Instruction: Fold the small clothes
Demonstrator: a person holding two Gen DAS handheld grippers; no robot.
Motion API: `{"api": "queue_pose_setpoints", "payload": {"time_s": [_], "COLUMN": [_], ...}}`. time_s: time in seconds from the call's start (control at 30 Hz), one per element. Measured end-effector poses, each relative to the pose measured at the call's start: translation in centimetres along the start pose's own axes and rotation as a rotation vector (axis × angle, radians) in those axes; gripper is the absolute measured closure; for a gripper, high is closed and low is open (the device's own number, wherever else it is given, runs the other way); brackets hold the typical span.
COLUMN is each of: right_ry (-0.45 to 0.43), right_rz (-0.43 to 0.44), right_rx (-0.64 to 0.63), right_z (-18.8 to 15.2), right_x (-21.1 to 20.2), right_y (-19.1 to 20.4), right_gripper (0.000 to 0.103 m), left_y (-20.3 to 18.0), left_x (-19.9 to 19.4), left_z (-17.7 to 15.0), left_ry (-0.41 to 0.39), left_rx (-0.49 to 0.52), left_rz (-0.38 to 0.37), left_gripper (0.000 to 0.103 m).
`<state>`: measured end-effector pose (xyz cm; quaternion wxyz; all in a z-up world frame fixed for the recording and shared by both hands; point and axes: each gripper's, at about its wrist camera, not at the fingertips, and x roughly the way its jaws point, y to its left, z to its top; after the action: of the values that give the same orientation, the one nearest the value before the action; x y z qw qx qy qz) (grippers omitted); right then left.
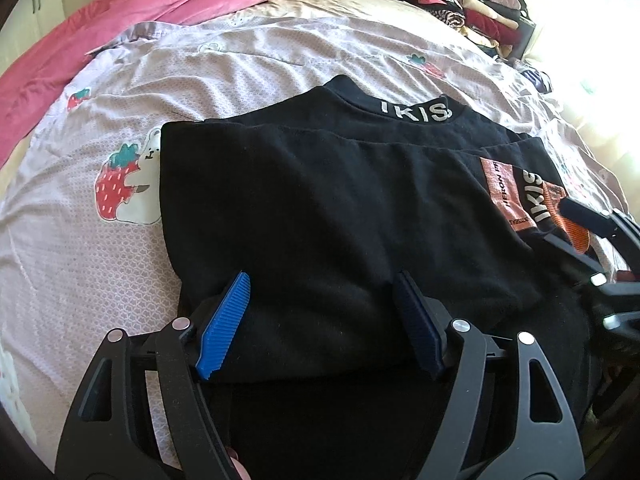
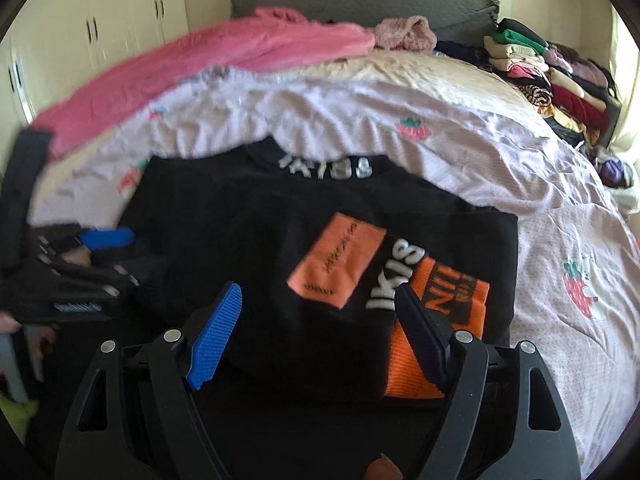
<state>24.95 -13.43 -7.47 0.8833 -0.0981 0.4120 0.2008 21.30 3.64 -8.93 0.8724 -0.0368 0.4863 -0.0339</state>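
A small black top [image 1: 320, 200] with white "IKIS" lettering on the collar and orange patches lies partly folded on the bed; it also shows in the right wrist view [image 2: 320, 248]. My left gripper [image 1: 320, 324] is open, its blue fingers spread over the near left edge of the folded cloth. My right gripper [image 2: 320, 336] is open over the near right edge, beside the orange patch [image 2: 338, 266]. The right gripper's tip shows at the right of the left wrist view [image 1: 592, 220], and the left gripper shows blurred in the right wrist view [image 2: 80, 272].
The bed has a pale strawberry-print sheet [image 1: 120, 240]. A pink blanket [image 2: 200, 68] lies along the far left. A pile of folded clothes [image 2: 552, 76] sits at the far right corner. Cupboards [image 2: 100, 28] stand behind on the left.
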Motion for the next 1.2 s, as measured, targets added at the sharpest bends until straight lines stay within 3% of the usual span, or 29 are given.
{"api": "queue_pose_setpoints", "payload": {"time_s": [0.1, 0.2, 0.77, 1.2], "right_ry": [0.090, 0.118, 0.104, 0.039], "right_rz": [-0.143, -0.099, -0.084, 0.013], "right_rx": [-0.069, 0.015, 0.024, 0.071], "right_z": [-0.8, -1.0, -0.9, -0.5], "right_x": [1.9, 2.2, 1.7, 0.1], "right_y": [-0.2, -2.0, -2.2, -2.4], "right_gripper": [0.020, 0.017, 0.013, 0.010], "left_y": [0.1, 0.2, 0.4, 0.1], "left_x": [-0.1, -0.1, -0.5, -1.2], "left_z": [0.0, 0.0, -0.1, -0.3], "left_ry": [0.002, 0.003, -0.007, -0.015], "left_rx": [-0.008, -0.006, -0.025, -0.026], "left_rz": [-0.012, -0.015, -0.010, 0.000], "left_gripper": [0.037, 0.037, 0.037, 0.037]}}
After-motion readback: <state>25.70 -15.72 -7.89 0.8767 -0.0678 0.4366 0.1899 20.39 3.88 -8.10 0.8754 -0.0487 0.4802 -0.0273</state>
